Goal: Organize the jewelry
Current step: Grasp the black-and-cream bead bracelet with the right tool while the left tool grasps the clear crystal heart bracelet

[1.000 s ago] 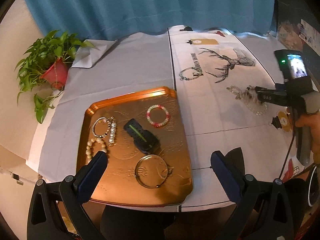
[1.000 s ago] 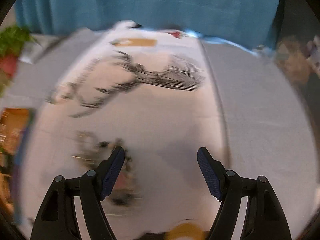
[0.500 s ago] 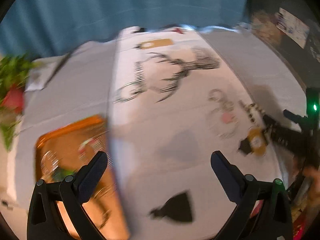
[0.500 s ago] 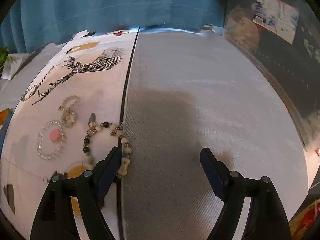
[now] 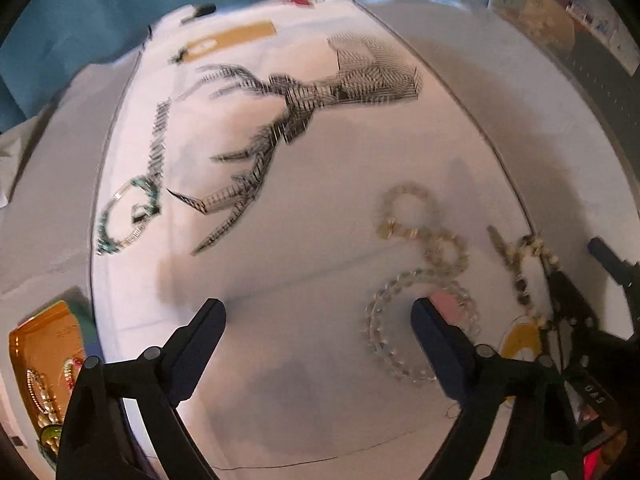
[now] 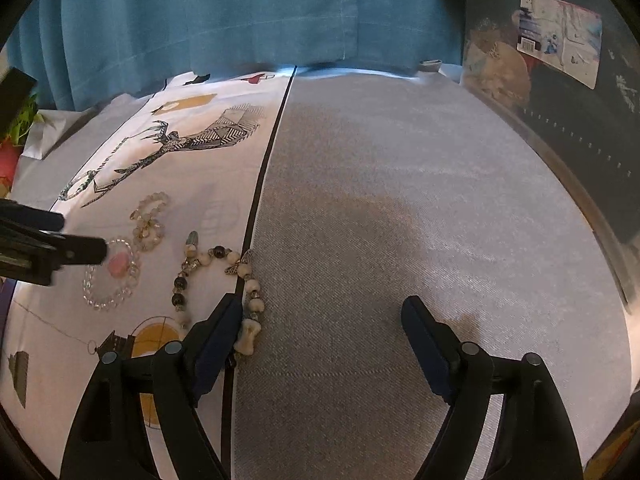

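Observation:
My left gripper is open and empty above the white printed cloth. Its right finger stands over a clear bead bracelet with a pink charm, also seen in the right wrist view. Beyond lie a pale twisted bracelet and a bone-and-dark-bead bracelet. A green bead bracelet lies far left. My right gripper is open and empty over grey cloth; the bone-and-dark-bead bracelet lies by its left finger.
The orange tray with several bracelets shows at the lower left edge. The right gripper's body is at the right of the left wrist view. A blue curtain hangs behind. A plant stands far left.
My left gripper swung right from over the orange tray to the loose bracelets on the white cloth. My right gripper turned right, now over the grey cloth. Both stayed open.

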`<state>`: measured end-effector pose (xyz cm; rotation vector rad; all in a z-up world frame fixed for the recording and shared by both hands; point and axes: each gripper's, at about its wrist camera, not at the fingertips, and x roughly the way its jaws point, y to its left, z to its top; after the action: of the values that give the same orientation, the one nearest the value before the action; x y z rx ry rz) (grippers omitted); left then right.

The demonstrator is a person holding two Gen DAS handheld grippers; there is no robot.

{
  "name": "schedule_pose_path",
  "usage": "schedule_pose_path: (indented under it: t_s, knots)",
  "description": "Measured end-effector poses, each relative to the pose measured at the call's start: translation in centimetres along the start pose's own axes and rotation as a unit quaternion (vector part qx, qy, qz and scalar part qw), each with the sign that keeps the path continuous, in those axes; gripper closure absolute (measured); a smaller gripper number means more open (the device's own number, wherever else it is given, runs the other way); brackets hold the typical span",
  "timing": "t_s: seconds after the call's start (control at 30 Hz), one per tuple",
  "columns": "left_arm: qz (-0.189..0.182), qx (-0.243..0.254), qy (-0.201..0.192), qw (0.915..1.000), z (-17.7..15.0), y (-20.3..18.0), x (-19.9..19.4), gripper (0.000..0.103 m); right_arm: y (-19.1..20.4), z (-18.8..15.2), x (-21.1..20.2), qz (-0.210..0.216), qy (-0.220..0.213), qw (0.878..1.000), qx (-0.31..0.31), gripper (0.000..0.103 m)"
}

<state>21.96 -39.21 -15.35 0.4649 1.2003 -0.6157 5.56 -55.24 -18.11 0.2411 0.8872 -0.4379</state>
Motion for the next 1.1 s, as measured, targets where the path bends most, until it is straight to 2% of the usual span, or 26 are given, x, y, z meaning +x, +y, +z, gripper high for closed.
schedule_pose_path:
  t_s: [0.3, 0.37, 0.4, 0.43, 0.47, 0.57, 0.63, 0.8, 0.93, 1.03, 1.07, 1.1]
  knots:
    - [-0.007, 0.005, -0.005, 1.0, -1.4, 0.0, -0.5, 0.011, 0.1, -0.1, 0.0, -0.003, -0.002, 1.0, 0.003, 0.021]
    - [-0.01, 0.012, -0.017, 0.9997, -1.2, -0.4, -0.9, 0.042, 0.2, -0.1, 0.0, -0.004, -0.002, 1.0, 0.001, 0.025]
    - [-0.018, 0.028, -0.029, 0.999, -1.3, -1.0, -1.7, 0.1, 0.3, -0.1, -0.1, 0.002, -0.004, 1.0, -0.002, 0.032]
    - [-0.024, 0.04, -0.025, 0.9986, -1.4, -1.6, -2.0, 0.1, 0.4, -0.1, -0.3, 0.008, -0.008, 1.0, -0.008, 0.058]
    - [-0.023, 0.039, -0.027, 0.9986, -1.4, -1.8, -2.1, 0.101, 1.1, -0.2, -0.6, 0.02, -0.014, 0.999, -0.026, 0.094]
    - [-0.026, 0.034, -0.049, 0.9979, -1.7, -2.2, -3.2, 0.103, 2.8, -0.2, -0.9, 0.022, -0.011, 0.998, -0.062, 0.094]
    - [-0.032, 0.023, -0.063, 0.9972, -1.9, -1.6, -4.5, 0.103, 2.8, 0.0, -1.3, 0.039, -0.012, 0.998, -0.048, 0.094]
    - [-0.037, 0.01, -0.1, 0.9942, -2.8, -0.1, -9.2, 0.103, 2.3, 1.0, -5.4, 0.028, -0.056, 0.998, -0.032, 0.094]
    - [-0.041, 0.007, -0.111, 0.9929, -3.0, 1.6, -11.7, 0.103, 2.3, 2.1, -8.4, 0.018, -0.073, 0.997, -0.035, 0.094]
    - [-0.049, 0.017, -0.1, 0.9936, -3.3, 1.8, -12.1, 0.102, 2.3, 2.3, -10.2, 0.01, -0.078, 0.996, -0.037, 0.094]
    - [-0.056, 0.018, -0.091, 0.9941, -3.3, 1.7, -11.9, 0.097, 2.2, 2.4, -10.4, 0.009, -0.077, 0.996, -0.035, 0.094]
    - [-0.059, 0.018, -0.078, 0.995, -3.2, 1.6, -11.2, 0.08, 2.1, 2.4, -10.6, 0.008, -0.076, 0.996, -0.033, 0.094]
